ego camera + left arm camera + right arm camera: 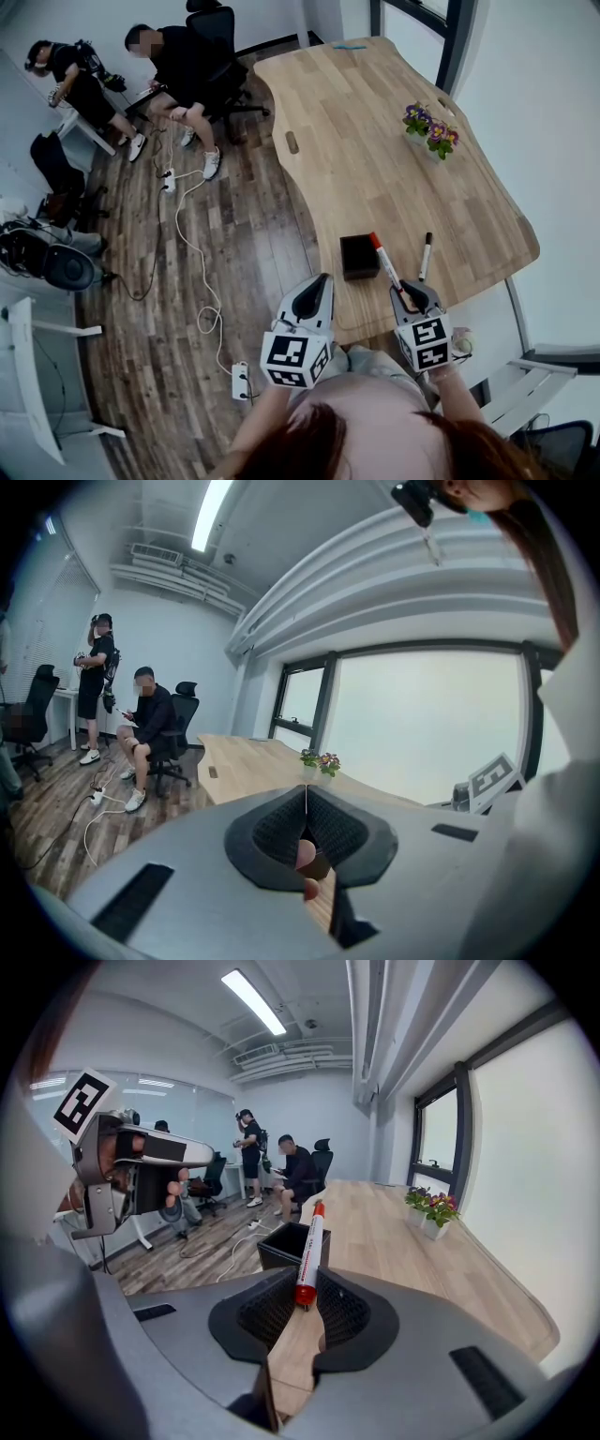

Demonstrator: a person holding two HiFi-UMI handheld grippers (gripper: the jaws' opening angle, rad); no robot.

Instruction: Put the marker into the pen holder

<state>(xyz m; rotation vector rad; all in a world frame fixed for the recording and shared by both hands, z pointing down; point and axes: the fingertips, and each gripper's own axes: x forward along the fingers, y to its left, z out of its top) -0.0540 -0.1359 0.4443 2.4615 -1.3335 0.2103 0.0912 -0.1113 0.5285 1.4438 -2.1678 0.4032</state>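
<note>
**A:** Over the wooden surface, how are things looking?

**B:** Left gripper is hovering, jaws pressed together, gripping nothing. Right gripper is hanging beside the black pen holder, clamping the red-tipped marker, which is slanting just right of it.

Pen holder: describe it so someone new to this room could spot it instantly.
Find the big curved wooden table. At its near edge, left of the red-capped marker in the right claw, sits the pen holder: the only black, open-topped square box there.
</note>
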